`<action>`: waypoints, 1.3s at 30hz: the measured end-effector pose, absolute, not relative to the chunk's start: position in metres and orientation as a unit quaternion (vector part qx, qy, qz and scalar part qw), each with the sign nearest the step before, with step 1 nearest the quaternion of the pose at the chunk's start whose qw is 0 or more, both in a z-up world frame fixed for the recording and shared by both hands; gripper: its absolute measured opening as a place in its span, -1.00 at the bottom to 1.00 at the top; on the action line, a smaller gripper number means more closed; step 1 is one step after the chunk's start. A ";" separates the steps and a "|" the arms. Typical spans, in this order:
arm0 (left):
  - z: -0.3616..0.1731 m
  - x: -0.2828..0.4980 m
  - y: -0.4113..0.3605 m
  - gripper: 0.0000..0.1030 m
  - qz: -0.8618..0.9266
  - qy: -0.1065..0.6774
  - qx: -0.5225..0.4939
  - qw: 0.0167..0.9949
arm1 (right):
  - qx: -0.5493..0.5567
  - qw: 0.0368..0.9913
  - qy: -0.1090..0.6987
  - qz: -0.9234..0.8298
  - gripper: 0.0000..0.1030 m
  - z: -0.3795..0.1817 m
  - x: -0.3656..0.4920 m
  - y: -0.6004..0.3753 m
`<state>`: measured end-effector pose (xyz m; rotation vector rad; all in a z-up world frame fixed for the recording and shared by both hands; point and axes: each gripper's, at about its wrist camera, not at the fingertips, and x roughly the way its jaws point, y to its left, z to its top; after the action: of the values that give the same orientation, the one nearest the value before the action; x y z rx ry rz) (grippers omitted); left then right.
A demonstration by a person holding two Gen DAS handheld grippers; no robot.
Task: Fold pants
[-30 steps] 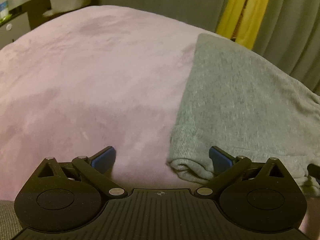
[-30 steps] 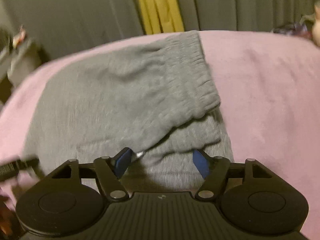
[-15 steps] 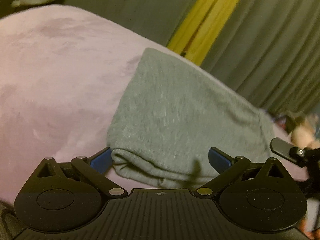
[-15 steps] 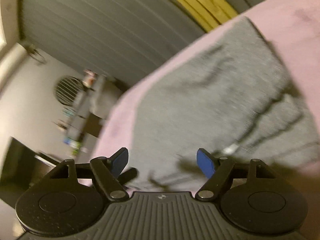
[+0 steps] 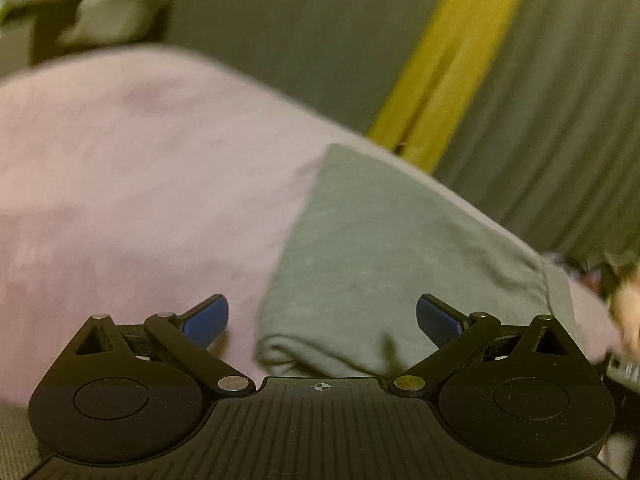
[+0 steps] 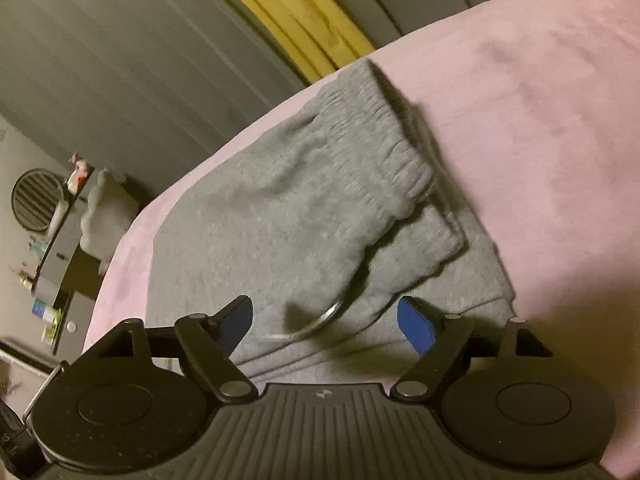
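The grey pants (image 5: 392, 264) lie folded into a thick rectangle on the pink blanket (image 5: 132, 184). In the right wrist view the pants (image 6: 280, 216) show their ribbed waistband (image 6: 384, 140) on top and a drawstring tip (image 6: 324, 316) at the near edge. My left gripper (image 5: 322, 316) is open and empty, just in front of the folded near-left corner. My right gripper (image 6: 324, 320) is open and empty, close above the near edge of the pants by the drawstring.
Grey curtains (image 5: 560, 120) with a yellow strip (image 5: 452, 64) hang behind the bed. A cluttered shelf (image 6: 52, 248) and a round fan (image 6: 36, 200) stand at the left of the right wrist view. The pink blanket (image 6: 560, 128) extends right of the pants.
Both grippers have swung and tilted over the folded pants. The left view shifted so the pants' corner sits between its fingers again. The right view steadied over the waistband side. Both stayed open.
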<state>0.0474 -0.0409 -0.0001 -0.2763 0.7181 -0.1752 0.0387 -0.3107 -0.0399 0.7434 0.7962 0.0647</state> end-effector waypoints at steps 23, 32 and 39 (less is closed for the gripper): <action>0.006 -0.005 -0.080 1.00 -0.059 0.421 0.107 0.899 | 0.062 0.901 0.414 -0.112 0.92 0.009 -0.024 -0.238; 0.017 -0.012 -0.080 1.00 -0.071 0.412 0.074 0.905 | 0.059 0.914 0.397 -0.053 0.92 0.031 -0.050 -0.215; 0.011 -0.002 -0.080 1.00 -0.070 0.423 0.066 0.901 | 0.032 0.912 0.404 -0.054 0.92 0.028 -0.034 -0.198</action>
<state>-0.0020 -0.0804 0.0110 0.1372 0.8751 -0.1446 -0.0341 -0.1984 0.0278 0.0664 0.8333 -0.1107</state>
